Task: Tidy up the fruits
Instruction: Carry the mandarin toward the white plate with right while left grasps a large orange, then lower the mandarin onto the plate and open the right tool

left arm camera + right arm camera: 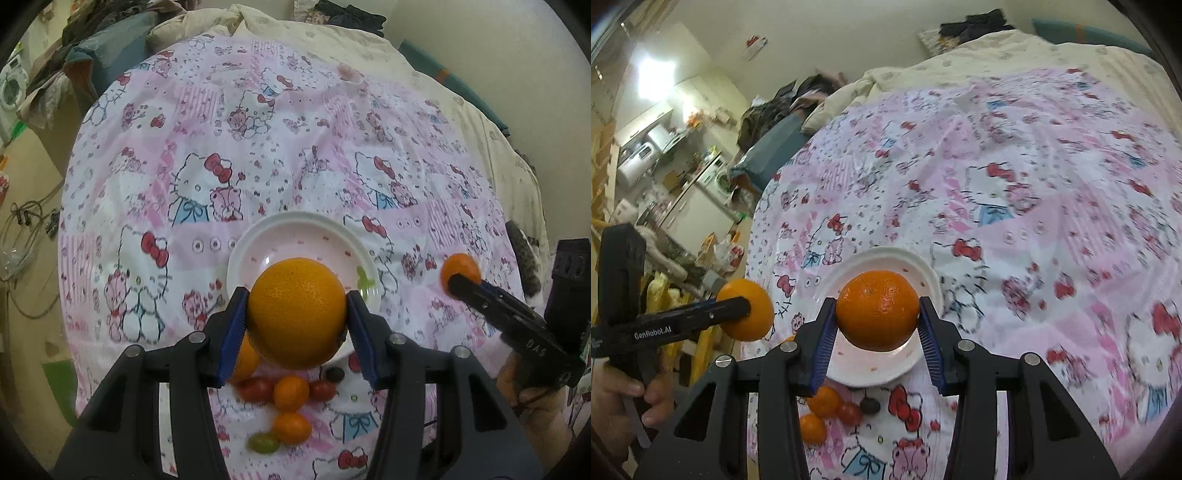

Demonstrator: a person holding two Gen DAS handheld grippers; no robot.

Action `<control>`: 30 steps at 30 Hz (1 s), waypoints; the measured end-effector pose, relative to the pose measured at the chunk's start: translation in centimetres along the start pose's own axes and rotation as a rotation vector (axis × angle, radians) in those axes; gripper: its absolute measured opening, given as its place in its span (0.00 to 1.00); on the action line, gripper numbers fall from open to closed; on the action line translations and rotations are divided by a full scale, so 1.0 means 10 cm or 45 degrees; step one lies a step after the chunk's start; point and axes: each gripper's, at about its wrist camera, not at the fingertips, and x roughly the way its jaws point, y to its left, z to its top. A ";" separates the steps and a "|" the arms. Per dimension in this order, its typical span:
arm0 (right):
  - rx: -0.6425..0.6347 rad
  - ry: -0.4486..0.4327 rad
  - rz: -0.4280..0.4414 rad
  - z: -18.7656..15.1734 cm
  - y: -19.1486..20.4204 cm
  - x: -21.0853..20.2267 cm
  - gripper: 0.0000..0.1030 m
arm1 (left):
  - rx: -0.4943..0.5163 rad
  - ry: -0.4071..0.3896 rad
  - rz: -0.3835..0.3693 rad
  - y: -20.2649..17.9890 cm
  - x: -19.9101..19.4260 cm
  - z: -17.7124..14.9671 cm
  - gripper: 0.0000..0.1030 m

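We see a large orange (297, 314) clamped above the white plate (255, 240); a smaller, darker orange (877, 310) likewise sits clamped. Small oranges (291, 393), cherry tomatoes (256, 389) and a green grape (263, 443) lie on the bed.

Soft indoor light; window glare upper left, right view blurred; fisheye-bent edges.

Two large oranges (297, 312) (750, 309), one white plate (295, 225), two grippers (295, 325) (878, 321)
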 end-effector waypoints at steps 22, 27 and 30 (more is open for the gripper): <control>-0.350 0.402 -0.147 0.16 0.04 1.84 0.44 | -0.113 0.104 0.013 0.36 0.73 0.38 0.47; -0.390 0.422 -0.134 0.13 0.06 1.87 0.46 | -0.141 0.111 0.008 0.41 0.75 0.42 0.47; -0.379 0.431 -0.127 0.14 0.04 1.86 0.46 | -0.144 0.115 0.010 0.41 0.77 0.41 0.47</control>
